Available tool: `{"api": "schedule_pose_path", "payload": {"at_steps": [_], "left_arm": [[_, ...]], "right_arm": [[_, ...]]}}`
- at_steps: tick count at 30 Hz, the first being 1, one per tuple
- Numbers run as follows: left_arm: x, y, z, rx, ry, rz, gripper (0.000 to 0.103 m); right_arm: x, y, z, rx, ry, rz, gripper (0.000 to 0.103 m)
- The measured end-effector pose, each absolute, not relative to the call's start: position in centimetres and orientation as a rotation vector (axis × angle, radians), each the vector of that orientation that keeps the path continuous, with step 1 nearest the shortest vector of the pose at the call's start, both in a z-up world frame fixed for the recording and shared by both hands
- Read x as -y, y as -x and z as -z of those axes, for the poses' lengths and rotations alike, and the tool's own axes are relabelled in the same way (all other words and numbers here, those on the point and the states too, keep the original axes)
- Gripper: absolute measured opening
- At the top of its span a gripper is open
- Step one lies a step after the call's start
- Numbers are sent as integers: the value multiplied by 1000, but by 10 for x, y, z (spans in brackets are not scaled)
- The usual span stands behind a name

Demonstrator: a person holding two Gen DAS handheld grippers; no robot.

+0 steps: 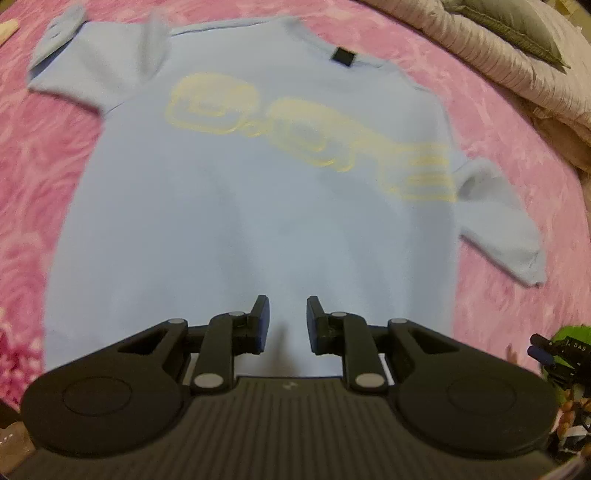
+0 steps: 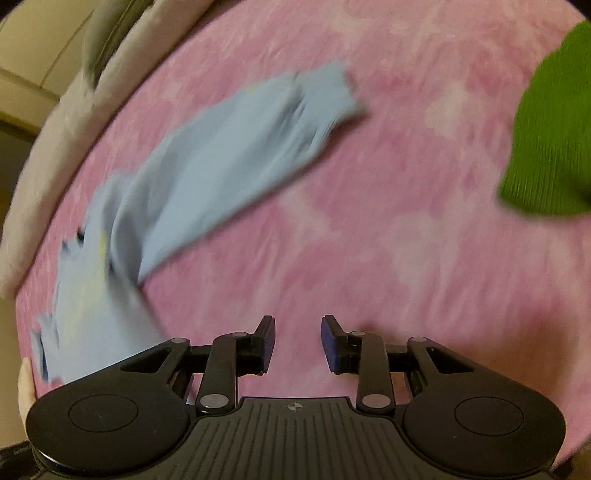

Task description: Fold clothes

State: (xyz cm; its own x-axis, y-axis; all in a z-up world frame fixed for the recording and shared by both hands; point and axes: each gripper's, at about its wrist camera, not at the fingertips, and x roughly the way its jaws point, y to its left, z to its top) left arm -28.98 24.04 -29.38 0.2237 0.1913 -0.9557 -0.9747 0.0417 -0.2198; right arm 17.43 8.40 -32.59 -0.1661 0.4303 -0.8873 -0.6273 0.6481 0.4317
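A light blue sweatshirt (image 1: 229, 206) with a pale yellow print lies flat on a pink bedspread (image 1: 33, 147), collar and black label at the far end, sleeves out to both sides. My left gripper (image 1: 288, 321) hovers open over its near hem, nothing between the fingers. In the right wrist view one blue sleeve (image 2: 229, 162) stretches across the pink bedspread (image 2: 388, 221), blurred by motion. My right gripper (image 2: 298, 343) stands open over bare pink cover, to the right of the sweatshirt's body (image 2: 92, 306).
A grey quilted blanket (image 1: 498, 62) with a grey pillow (image 1: 517, 26) runs along the far right edge. A green garment (image 2: 550, 129) lies at the right. A hand (image 2: 26, 384) shows at the lower left of the right wrist view.
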Motion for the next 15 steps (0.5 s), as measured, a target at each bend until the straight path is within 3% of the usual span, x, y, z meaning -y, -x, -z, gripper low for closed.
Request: {"api": "schedule_pose_path", "payload": {"at_steps": [4,11,12,13,14,15], "left_arm": [[-257,261,292,-910,1131,-1119,17],[-273,240,288,-929,1096,-1141,17],[-274,241,288,-934,1097,-1146,17],[-274,242,288,-939,1097,-1151,17],[-275,242,287,-944,1098,-1156,17],[-275,243,287,-949,1098,-1161,17]], "right_arm": [[-103,-232,335,-1463,13,-908,41],[-148,-291,379,-1474,-222,-814,44],[-154,-296,385,-1473,-242,-802,42],[-159,-296,386,-1460,-235,-813,21],[-164,-297,385,-1443,-227,-831,13],[-170,-296,377,-1405,-215,-888,12]]}}
